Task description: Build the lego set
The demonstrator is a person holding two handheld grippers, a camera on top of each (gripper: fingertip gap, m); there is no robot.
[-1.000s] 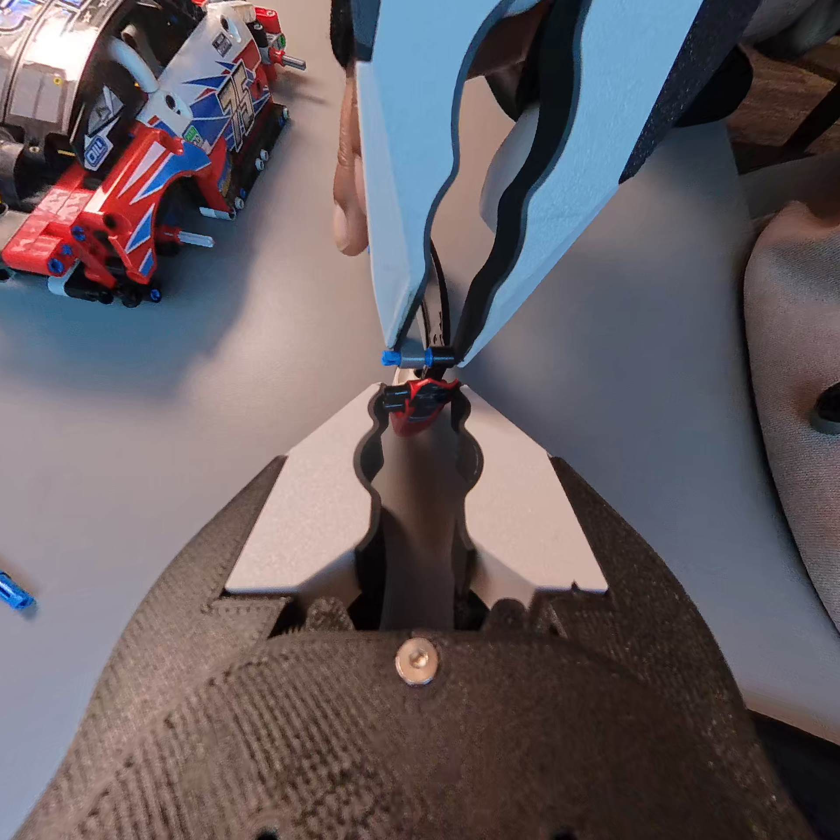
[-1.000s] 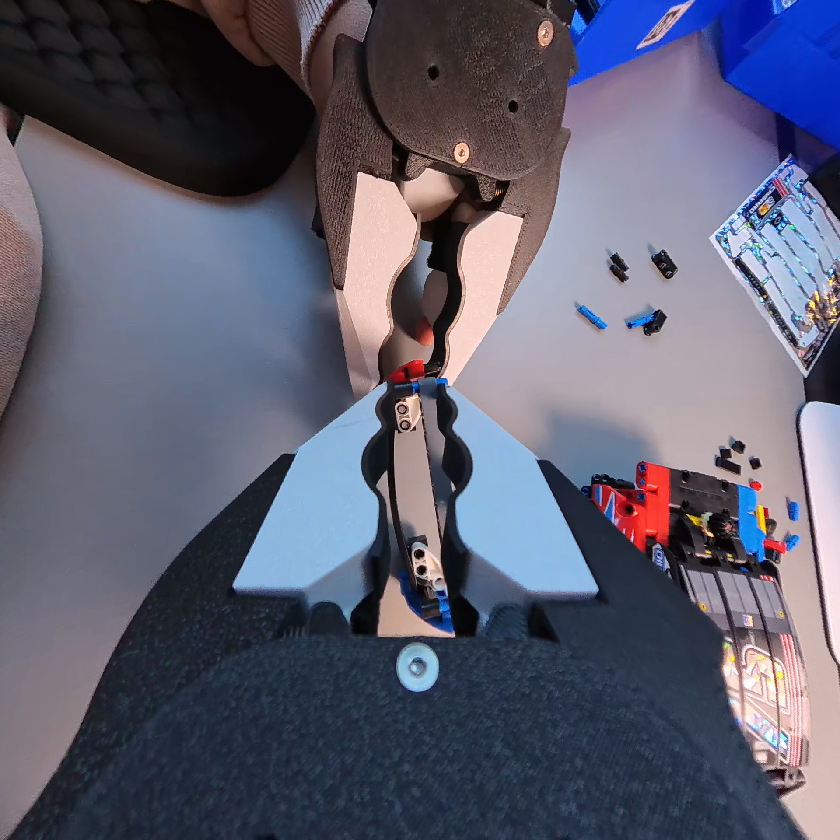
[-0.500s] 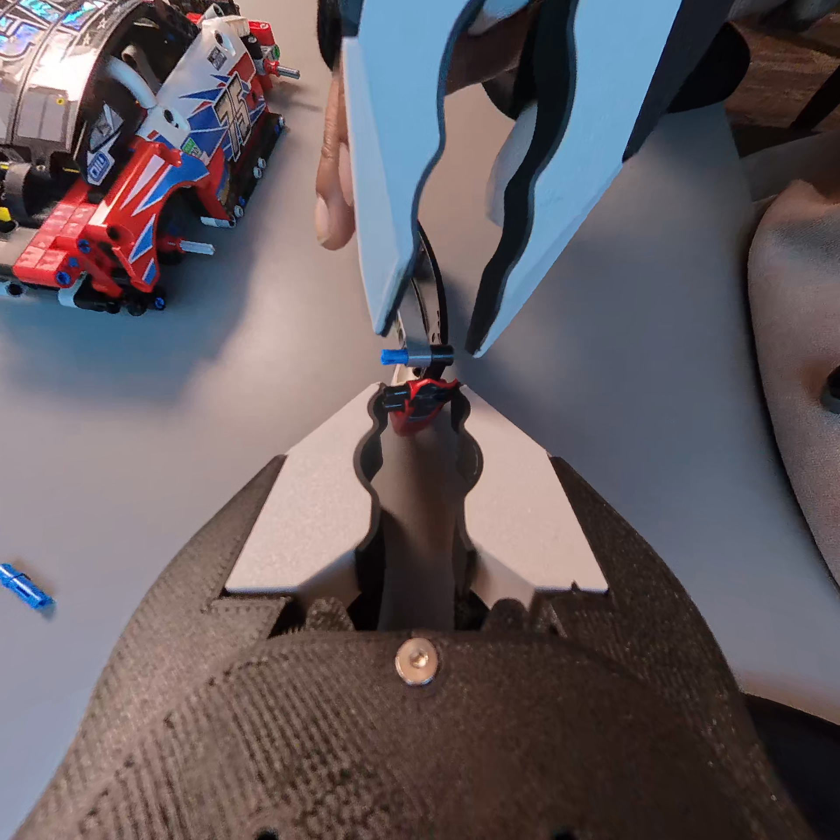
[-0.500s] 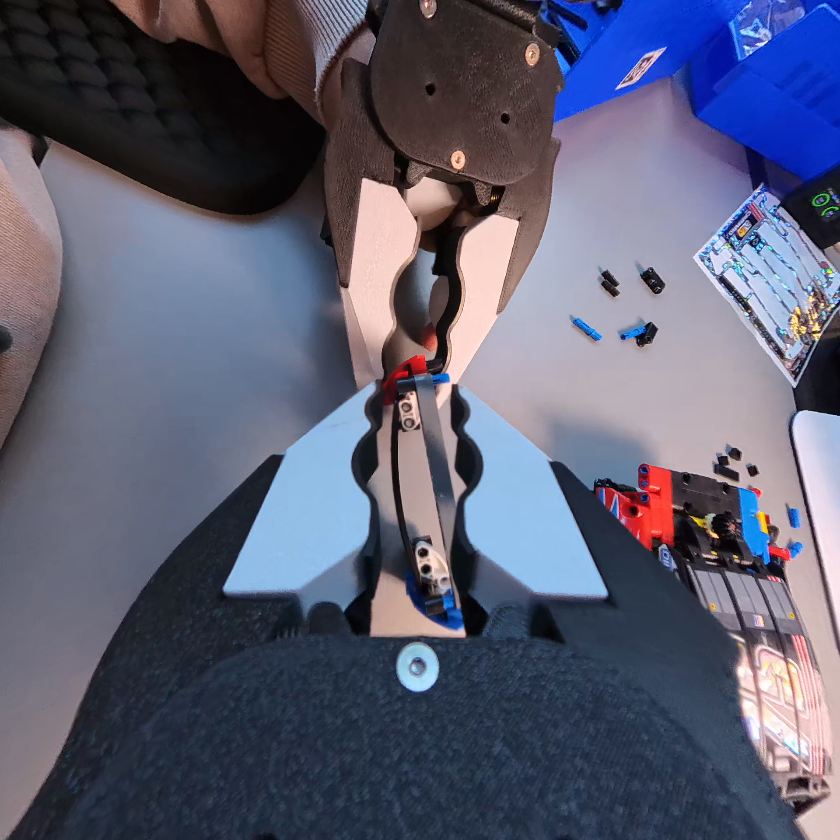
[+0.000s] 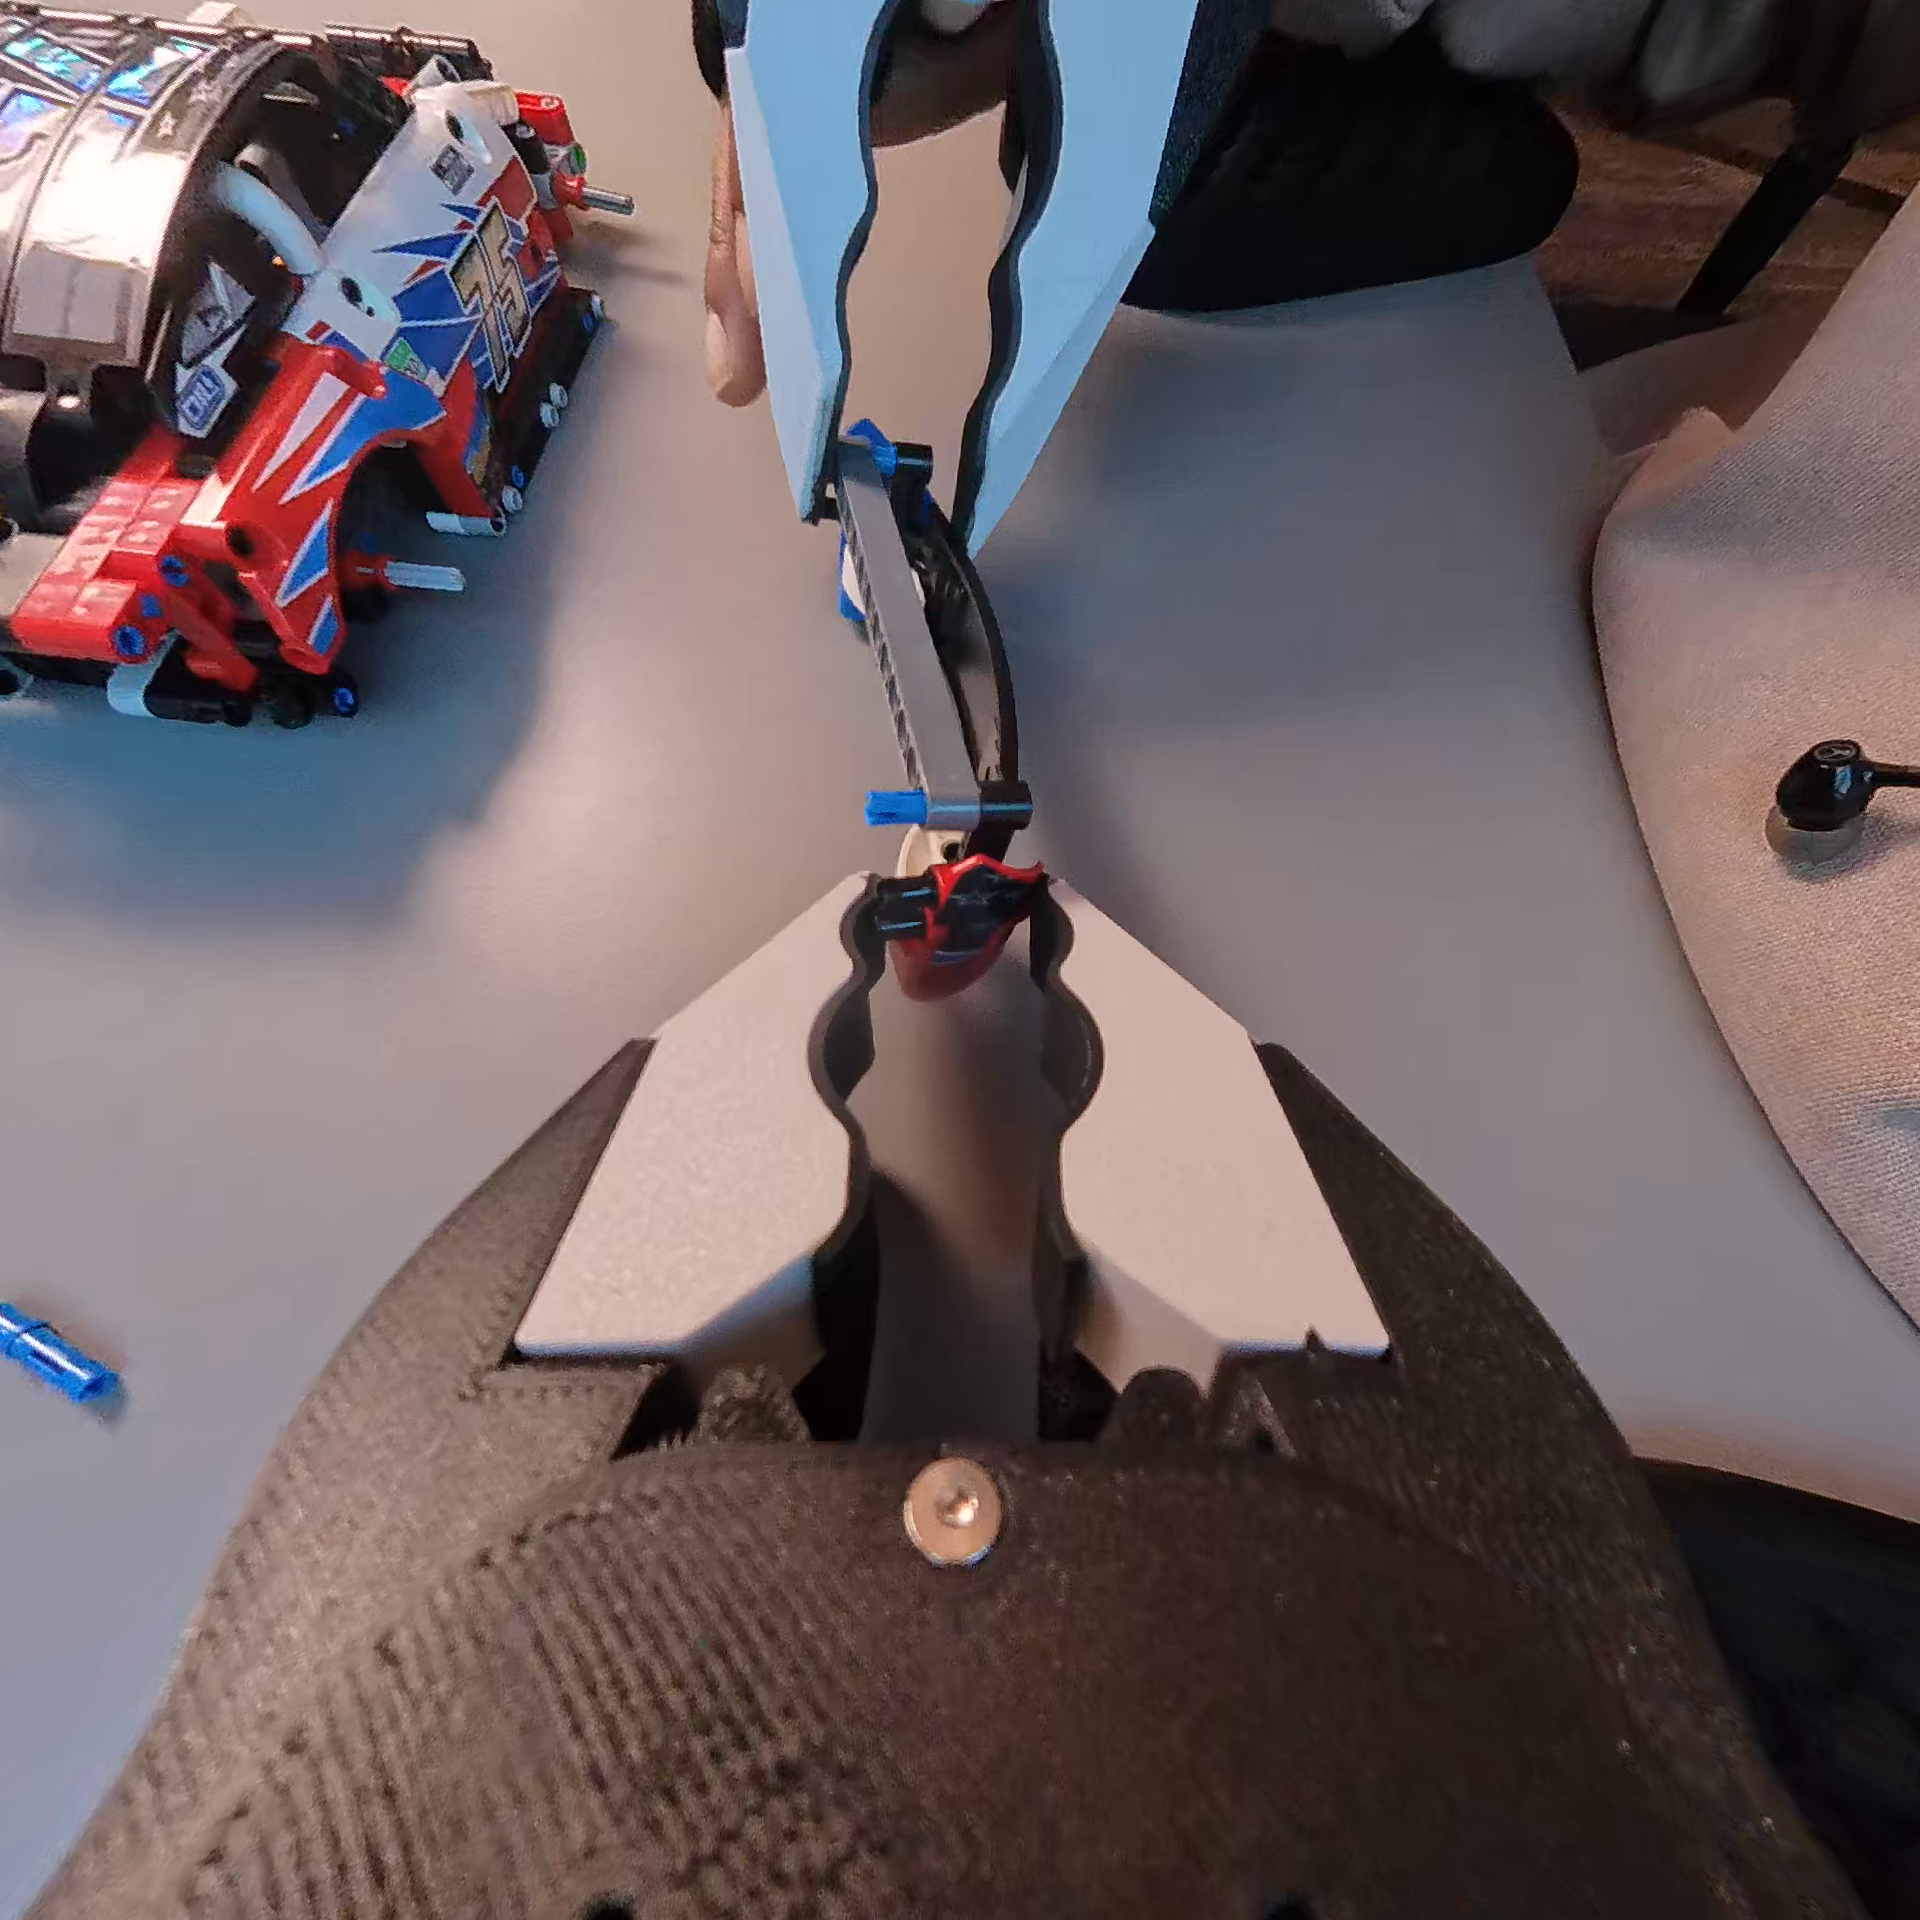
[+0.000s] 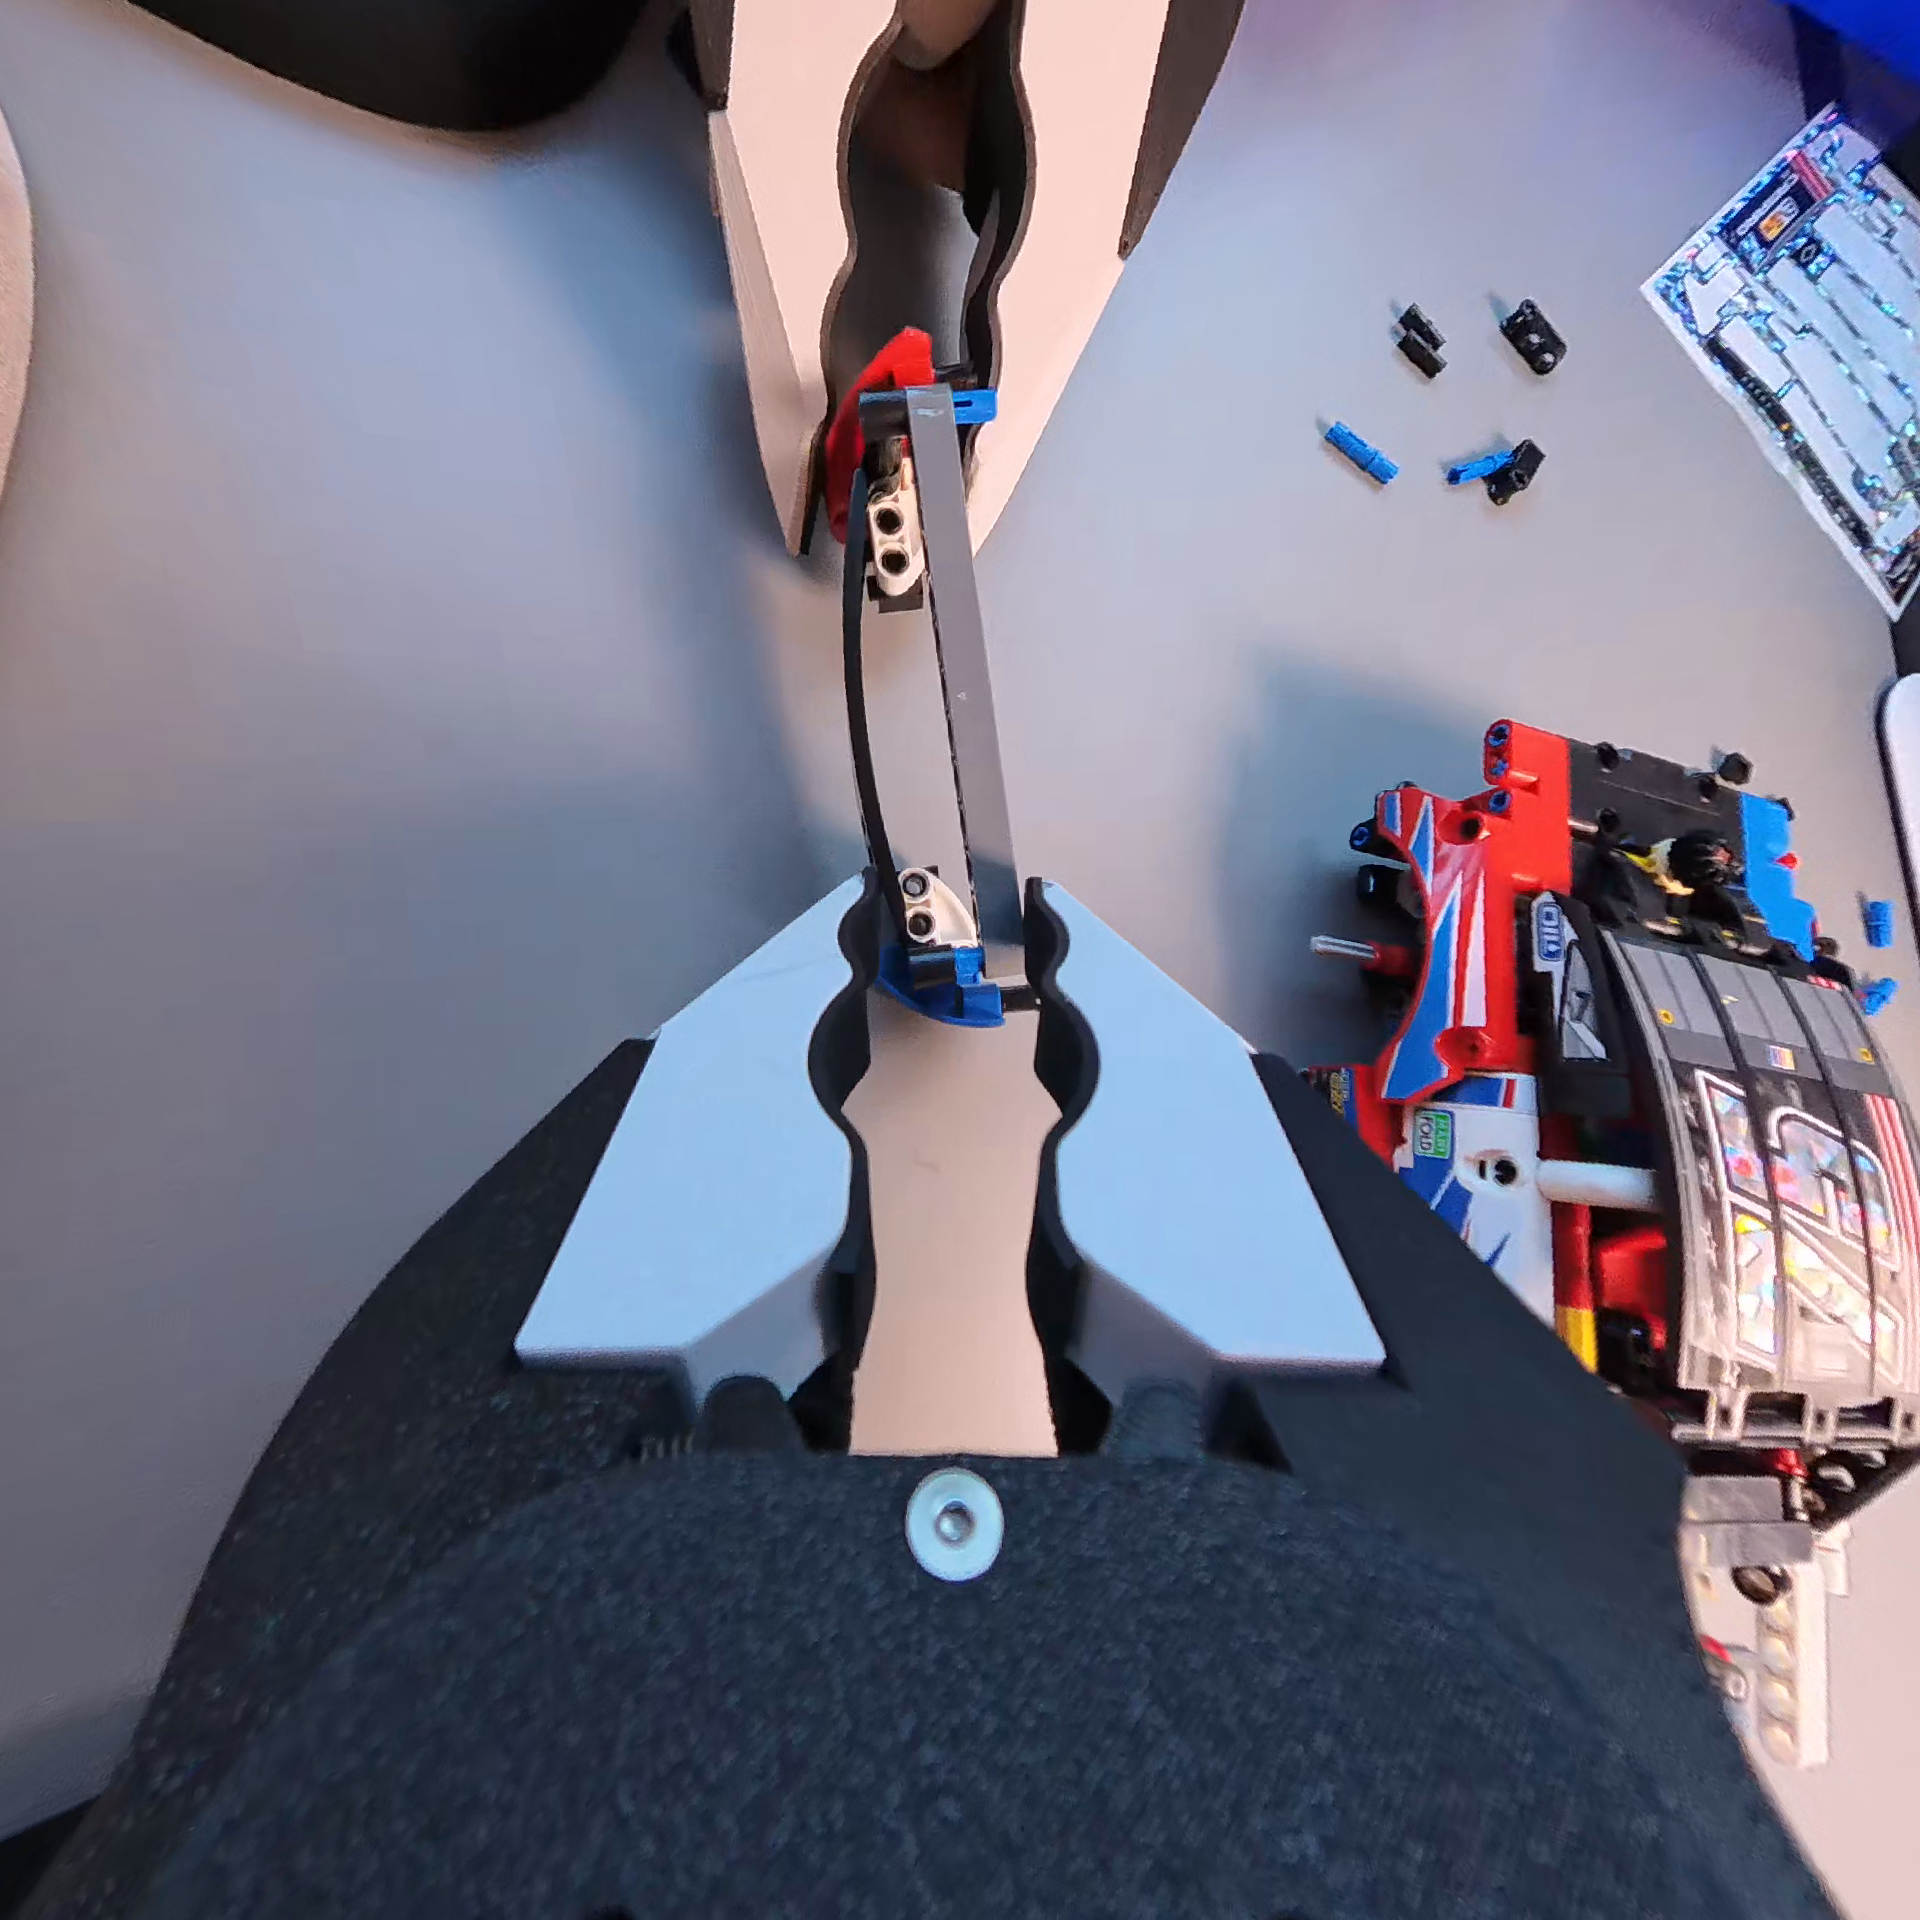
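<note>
The left gripper (image 5: 951, 914) was closed on the red end piece (image 5: 961, 920) of a long beam assembly (image 5: 914, 644), at frame centre in the left wrist view; the right gripper (image 6: 945, 966) pinched the opposite, blue end (image 6: 940, 987) between narrow fingers, at centre of the right wrist view; the grey beam and a thin black arched strip (image 6: 862, 686) spanned the gap between the two tools, held above the table; a blue pin (image 5: 894, 805) stuck out sideways near the red end; a fingertip (image 5: 732, 332) of the person showed beside the right gripper at upper centre of the left view. The partly built red, white and blue car (image 5: 281, 395) sat at upper left in the left view and at the right edge in the right view, well apart from the held piece; loose black and blue pins (image 6: 1455, 416) lay at upper right of the right view, beside a sticker sheet (image 6: 1808, 353) at the far upper right; another blue pin (image 5: 52, 1351) lay at lower left of the left view. The grey table (image 5: 520, 987) carried everything; a beige cushioned seat (image 5: 1787, 727) filled the right edge of the left view, with a small black item (image 5: 1829, 779) resting on it.
</note>
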